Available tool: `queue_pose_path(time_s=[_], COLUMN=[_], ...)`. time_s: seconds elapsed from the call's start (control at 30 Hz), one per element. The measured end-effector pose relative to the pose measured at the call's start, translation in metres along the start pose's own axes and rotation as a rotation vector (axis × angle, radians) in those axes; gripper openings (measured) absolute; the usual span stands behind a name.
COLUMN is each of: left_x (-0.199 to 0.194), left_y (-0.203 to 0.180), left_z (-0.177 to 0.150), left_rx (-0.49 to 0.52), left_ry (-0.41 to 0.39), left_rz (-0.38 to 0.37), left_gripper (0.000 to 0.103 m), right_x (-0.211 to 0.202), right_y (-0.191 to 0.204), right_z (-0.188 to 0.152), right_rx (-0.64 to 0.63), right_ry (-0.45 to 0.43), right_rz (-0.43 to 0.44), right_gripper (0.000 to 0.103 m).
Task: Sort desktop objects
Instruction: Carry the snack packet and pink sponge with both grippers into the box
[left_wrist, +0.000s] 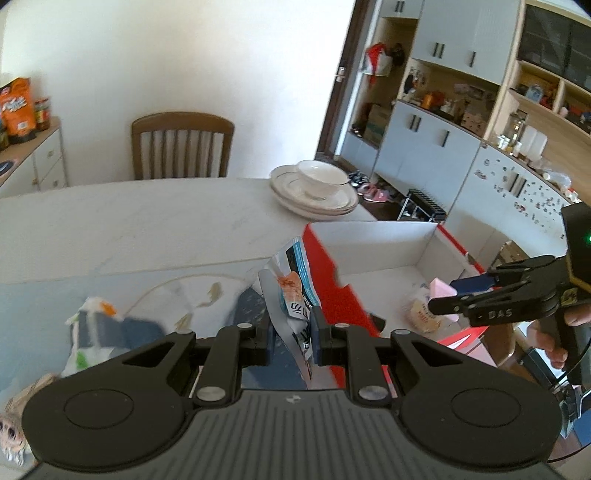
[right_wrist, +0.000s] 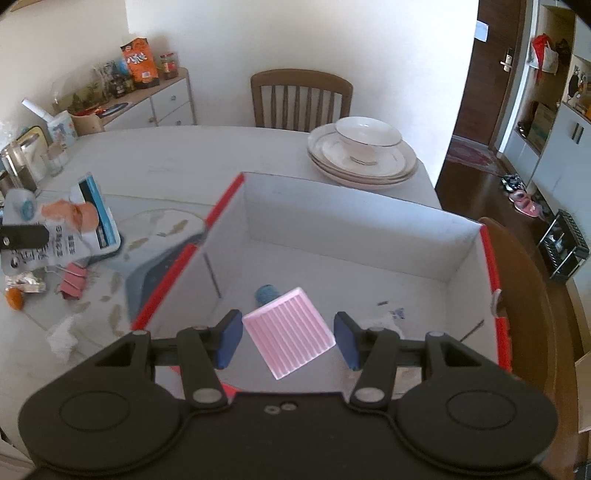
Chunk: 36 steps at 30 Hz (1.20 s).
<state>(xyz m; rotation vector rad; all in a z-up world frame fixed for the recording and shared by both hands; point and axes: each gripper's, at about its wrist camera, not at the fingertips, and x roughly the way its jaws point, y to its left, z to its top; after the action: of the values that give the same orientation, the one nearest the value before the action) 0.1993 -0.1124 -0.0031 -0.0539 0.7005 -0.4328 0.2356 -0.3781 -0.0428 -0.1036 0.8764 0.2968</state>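
My left gripper (left_wrist: 291, 332) is shut on a silver and blue snack packet (left_wrist: 291, 280), which it holds upright above the table beside the box's red outer wall. The same packet (right_wrist: 74, 221) hangs at the left in the right wrist view. A pink ribbed block (right_wrist: 290, 332) is gripped askew in my right gripper (right_wrist: 288, 334), shut on it over the white inside of the open box (right_wrist: 369, 229). From the left wrist view, the right gripper (left_wrist: 443, 295) reaches in from the right over the box (left_wrist: 369, 240). On the box floor lie a small blue item (right_wrist: 266, 293) and a wrapped bun (left_wrist: 421, 314).
A stack of plates with a bowl (right_wrist: 362, 155) sits on the table behind the box. A pink binder clip (right_wrist: 74, 282), crumpled tissue (right_wrist: 62, 336) and small wrappers lie on the patterned mat at left. One wooden chair (right_wrist: 301, 99) stands behind the table and another (right_wrist: 524, 295) beside the box.
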Motion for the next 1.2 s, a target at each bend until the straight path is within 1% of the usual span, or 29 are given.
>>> queue_pose_path(time_s=[0.5,0.63,0.8,1.03,1.2], left_x=[0.043,0.061,0.089,0.135,0.16], left_y=[-0.052,-0.066,-0.081,-0.096,-0.11], left_z=[0.032,0.037,0.042,0.044,0.045], left_rx=[0.124,0.165,0.184,0.224,0.302], left_ry=[-0.003,0.011,0.05,0.119,0.145], left_rz=[-0.091,-0.112,-0.13,-0.119,-0.094], left_gripper=[0.017,0.017,0.017,0.017,0.017], right_x=[0.014,0.019,0.026,0.039,0.052], right_y=[-0.029,-0.036,-0.042,-0.038,-0.036], right_z=[-0.003,-0.003,-0.002,-0.002,-0.004], right_rx=[0.007,0.006,-0.012,-0.061,-0.085], right_ry=[0.029,0.037,0.053,0.09,0.116], right_rz=[-0.024,-0.03,-0.039,-0.013,0.001], right_gripper=[0.054,0.054,0.054,0.054,0.054])
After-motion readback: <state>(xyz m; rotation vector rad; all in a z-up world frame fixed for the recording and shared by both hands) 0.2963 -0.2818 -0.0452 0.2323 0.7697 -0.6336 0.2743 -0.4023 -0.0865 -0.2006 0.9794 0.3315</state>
